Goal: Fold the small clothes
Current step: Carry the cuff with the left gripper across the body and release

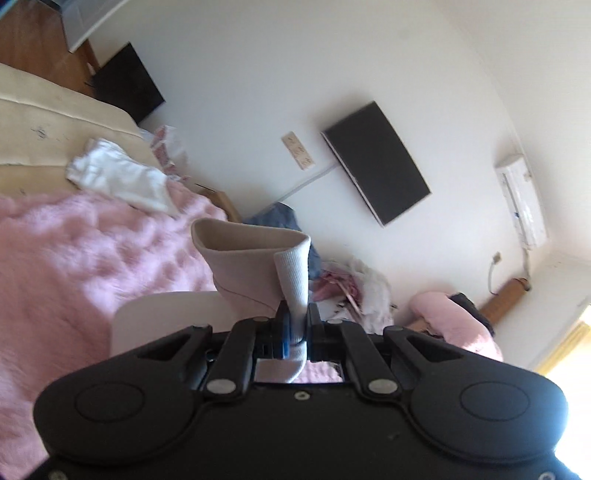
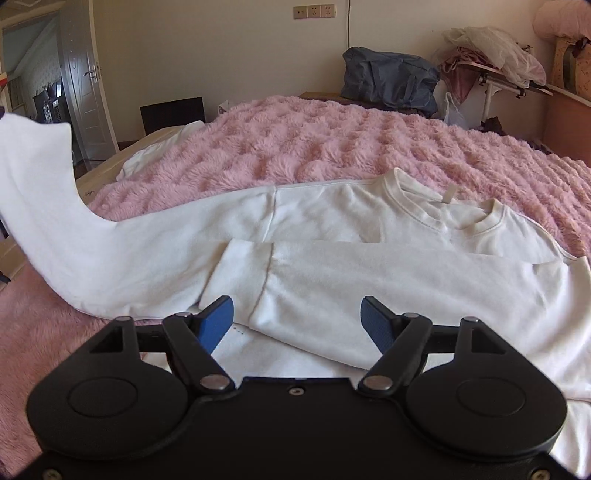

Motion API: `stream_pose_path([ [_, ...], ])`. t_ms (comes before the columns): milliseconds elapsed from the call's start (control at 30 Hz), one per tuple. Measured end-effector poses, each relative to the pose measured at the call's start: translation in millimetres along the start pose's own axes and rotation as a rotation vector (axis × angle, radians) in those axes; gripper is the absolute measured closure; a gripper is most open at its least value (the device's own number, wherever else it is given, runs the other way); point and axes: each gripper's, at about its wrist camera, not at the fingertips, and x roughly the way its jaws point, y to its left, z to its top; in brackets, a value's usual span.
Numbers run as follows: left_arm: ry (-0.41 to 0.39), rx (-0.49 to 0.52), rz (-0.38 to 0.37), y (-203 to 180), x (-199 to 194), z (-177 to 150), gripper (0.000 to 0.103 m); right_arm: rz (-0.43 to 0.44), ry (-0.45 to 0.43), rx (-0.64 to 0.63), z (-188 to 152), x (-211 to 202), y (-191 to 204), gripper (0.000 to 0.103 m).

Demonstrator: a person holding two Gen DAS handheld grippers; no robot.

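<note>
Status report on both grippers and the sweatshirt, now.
Left hand-held gripper shut on ribbed sleeve cuff, lifted. Right hand-held gripper open, empty, over white cotton sweatshirt. Other sleeve folded across. Nothing blocking.

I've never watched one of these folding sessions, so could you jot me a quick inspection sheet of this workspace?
Surface: pink fluffy blanket spread over the bed.
Job's things: white sweatshirt lying flat, one sleeve folded across its body, the other sleeve lifted off the bed; its cuff is pinched.
Clutter: second white garment at the bed's edge; dark blue bag; heap of clothes on a rack.
Grippers: left gripper shut on the cuff; right gripper open above the folded sleeve.
Cables: one running up the wall.
Surroundings: wall screen, air conditioner, open door.
</note>
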Motion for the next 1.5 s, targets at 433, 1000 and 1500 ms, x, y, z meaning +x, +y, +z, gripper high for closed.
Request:
stream_pose_path([
  [433,0.308,-0.081,-0.251,-102,146,-186,0.099,-0.179,-0.028,0.144,-42,-81,-152,0.025],
  [1000,0.701,0.052,-0.079,-52,215,-421,0.099,-0.253,0.04,0.286,-112,-95,-239,0.025],
  [1500,0.775,0.121,-0.212,-76,195,-397,0.069,-0.31,-0.026,0.272,-89,-105,-233,0.025],
])
